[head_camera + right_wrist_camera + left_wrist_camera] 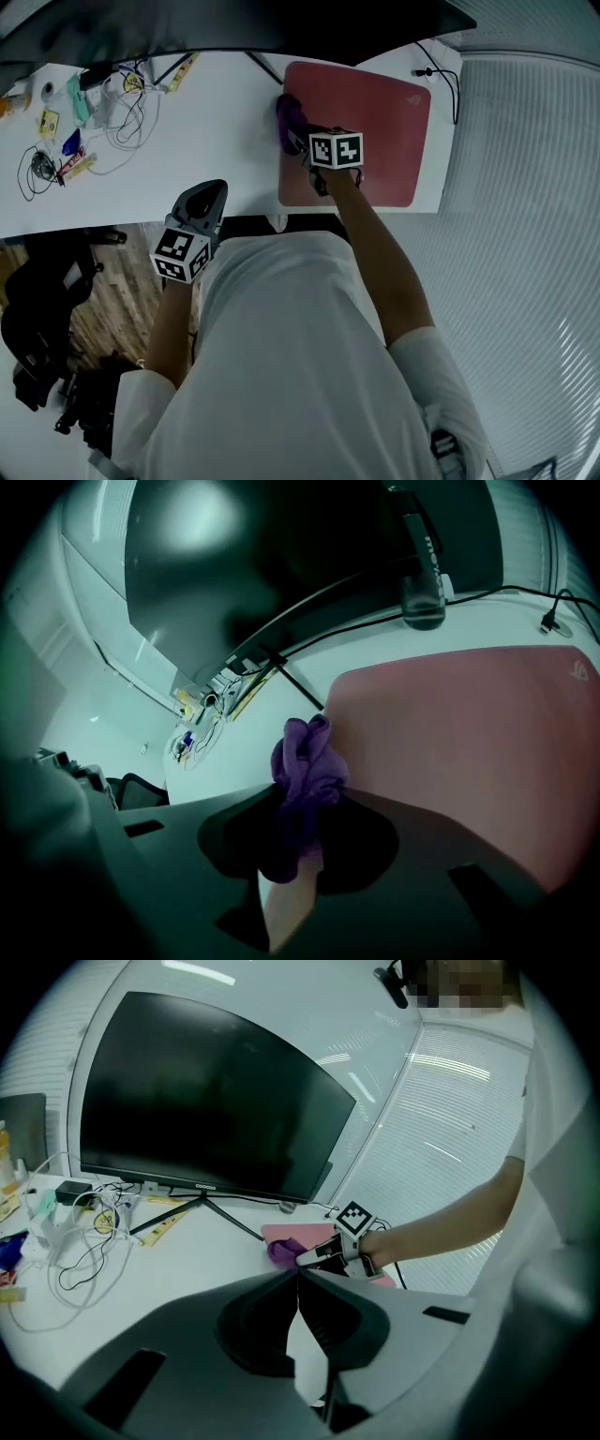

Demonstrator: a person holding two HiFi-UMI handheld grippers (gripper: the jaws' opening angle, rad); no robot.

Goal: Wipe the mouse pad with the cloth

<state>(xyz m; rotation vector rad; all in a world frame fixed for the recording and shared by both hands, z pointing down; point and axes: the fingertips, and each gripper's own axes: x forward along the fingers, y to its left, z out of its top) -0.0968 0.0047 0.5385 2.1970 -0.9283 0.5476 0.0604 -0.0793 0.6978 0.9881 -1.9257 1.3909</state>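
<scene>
A pink-red mouse pad point(375, 122) lies on the white desk point(216, 141) at the right. My right gripper point(298, 134) is shut on a bunched purple cloth point(288, 114), which rests on the pad's left edge. In the right gripper view the cloth point(307, 761) bulges out between the jaws, with the pad point(469, 733) spreading to the right. My left gripper point(208, 199) hovers at the desk's near edge, left of the pad, jaws closed on nothing. The left gripper view shows its jaws point(298, 1274) touching, with the cloth point(284, 1250) and right gripper point(323, 1255) beyond.
A dark curved monitor point(206, 1110) on a thin-legged stand stands at the back. Tangled cables and small items point(84, 112) clutter the desk's left part. A black cable point(441, 75) runs past the pad's far right corner. A black chair point(37, 319) sits below left.
</scene>
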